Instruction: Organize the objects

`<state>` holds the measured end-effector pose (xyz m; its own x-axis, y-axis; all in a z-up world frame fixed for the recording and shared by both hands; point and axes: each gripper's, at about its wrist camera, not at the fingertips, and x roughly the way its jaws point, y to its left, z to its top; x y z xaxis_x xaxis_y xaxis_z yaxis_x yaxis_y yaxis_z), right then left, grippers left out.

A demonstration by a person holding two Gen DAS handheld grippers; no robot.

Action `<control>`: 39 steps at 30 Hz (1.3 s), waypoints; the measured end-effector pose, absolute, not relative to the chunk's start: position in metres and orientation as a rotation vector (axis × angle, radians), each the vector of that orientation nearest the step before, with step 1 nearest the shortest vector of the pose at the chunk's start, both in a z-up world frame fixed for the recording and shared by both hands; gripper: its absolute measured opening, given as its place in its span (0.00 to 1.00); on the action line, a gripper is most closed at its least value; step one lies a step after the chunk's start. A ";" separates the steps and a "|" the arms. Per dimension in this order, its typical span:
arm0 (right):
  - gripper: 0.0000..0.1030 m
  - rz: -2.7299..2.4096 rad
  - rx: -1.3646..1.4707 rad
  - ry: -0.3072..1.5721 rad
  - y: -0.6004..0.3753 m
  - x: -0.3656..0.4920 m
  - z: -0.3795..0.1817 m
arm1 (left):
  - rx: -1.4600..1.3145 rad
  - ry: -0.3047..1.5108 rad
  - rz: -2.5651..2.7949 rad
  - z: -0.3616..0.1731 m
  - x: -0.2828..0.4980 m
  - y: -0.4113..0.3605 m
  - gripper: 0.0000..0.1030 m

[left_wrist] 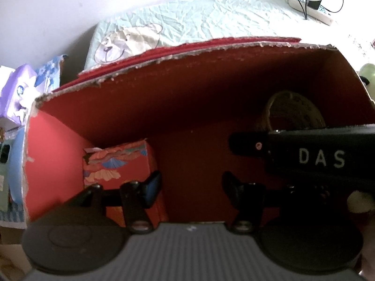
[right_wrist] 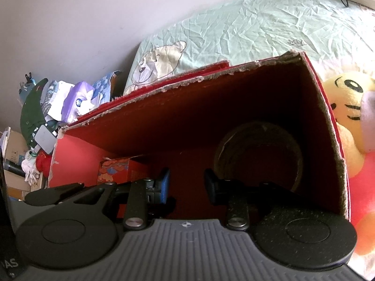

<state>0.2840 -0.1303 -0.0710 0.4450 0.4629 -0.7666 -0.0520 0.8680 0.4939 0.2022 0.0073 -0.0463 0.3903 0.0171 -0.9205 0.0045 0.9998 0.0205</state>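
Note:
A large red cardboard box [left_wrist: 164, 107] with torn rims stands open on the bed; it also shows in the right wrist view [right_wrist: 145, 126]. Inside, a small red patterned box [left_wrist: 117, 164] sits at the left [right_wrist: 114, 168] and a round woven basket [left_wrist: 293, 112] at the right [right_wrist: 257, 154]. My left gripper [left_wrist: 192, 185] is open and empty over the box's inside, its left finger beside the small box. My right gripper [right_wrist: 186, 182] is open and empty, also over the box's inside. The black body of the right gripper [left_wrist: 316, 157] crosses the left wrist view.
A pale green bedsheet [right_wrist: 257, 23] with a bear print lies behind the box. A yellow plush toy [right_wrist: 346, 121] presses against the box's right wall. A power strip with cables [left_wrist: 311, 4] lies at the far right. Packets and clutter [right_wrist: 70, 103] pile up at the left.

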 end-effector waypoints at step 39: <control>0.34 0.466 0.448 0.744 -0.146 0.212 -0.013 | 0.029 0.824 0.102 0.034 0.125 0.013 0.62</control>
